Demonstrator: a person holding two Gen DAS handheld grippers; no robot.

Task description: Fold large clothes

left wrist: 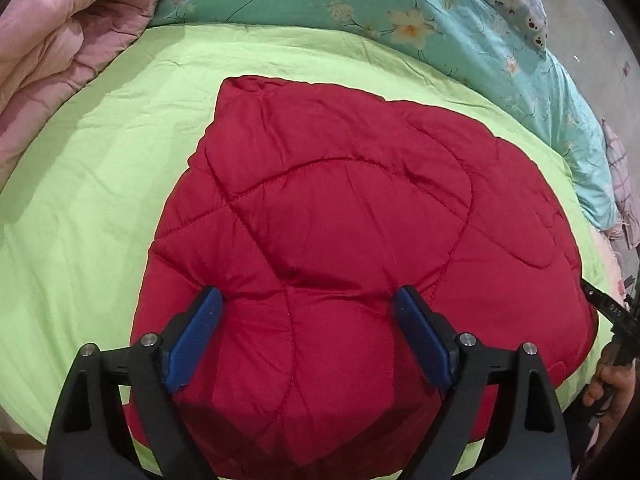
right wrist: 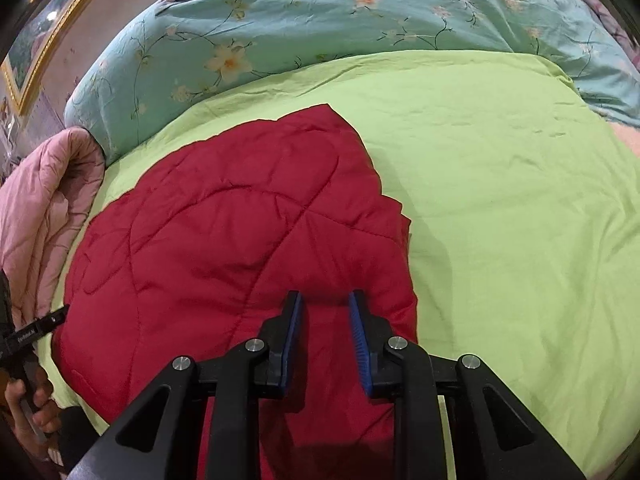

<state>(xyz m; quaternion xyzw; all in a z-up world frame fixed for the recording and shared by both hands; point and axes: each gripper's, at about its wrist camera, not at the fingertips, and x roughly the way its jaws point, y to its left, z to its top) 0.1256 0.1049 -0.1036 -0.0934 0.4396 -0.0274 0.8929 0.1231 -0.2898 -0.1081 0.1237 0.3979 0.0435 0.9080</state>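
Both jaws spread above the red quilted garment point(left wrist: 340, 220); its near edge hidden behind them

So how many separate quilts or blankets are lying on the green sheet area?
3: the red quilt in the middle, a pink quilt bunched at one side, a floral teal quilt along the far edge. More may be hidden.

Evenly lit, sharp views with soft shadows and bowed, dark-cornered edges.

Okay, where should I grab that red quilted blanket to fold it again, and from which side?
Probably the near edge of the red quilted blanket, coming from the near side. It lies flat on the green sheet, and both the left gripper and right gripper hang open over that end.
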